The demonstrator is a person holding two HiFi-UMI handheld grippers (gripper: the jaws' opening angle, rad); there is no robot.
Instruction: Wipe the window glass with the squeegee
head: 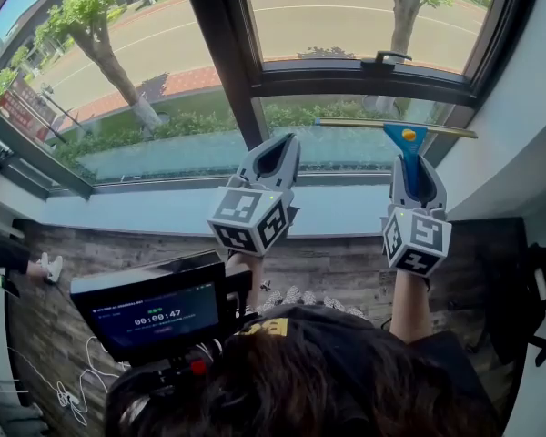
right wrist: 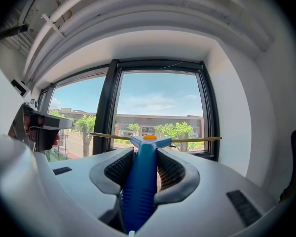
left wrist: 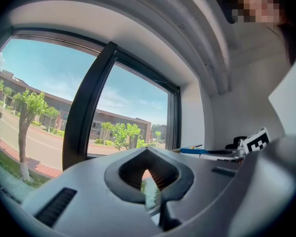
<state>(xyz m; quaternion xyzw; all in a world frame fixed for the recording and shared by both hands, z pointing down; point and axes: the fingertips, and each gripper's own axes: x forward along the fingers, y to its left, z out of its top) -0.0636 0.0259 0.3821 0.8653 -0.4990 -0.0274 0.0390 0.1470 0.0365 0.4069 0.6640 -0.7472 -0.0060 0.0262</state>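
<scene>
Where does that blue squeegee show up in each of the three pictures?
Head view: squeegee right of centre, in the upper half.
Left gripper view: squeegee small, at middle right.
Right gripper view: squeegee dead centre, clamped in the jaws.
Shared landmark: dark window post.

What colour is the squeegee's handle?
The squeegee handle is blue, with an orange spot near the blade; the right gripper view shows it best.

Two tongs, left tongs (head: 280,144), right tongs (head: 411,164), one squeegee (head: 406,135), one monitor (head: 155,312)
</scene>
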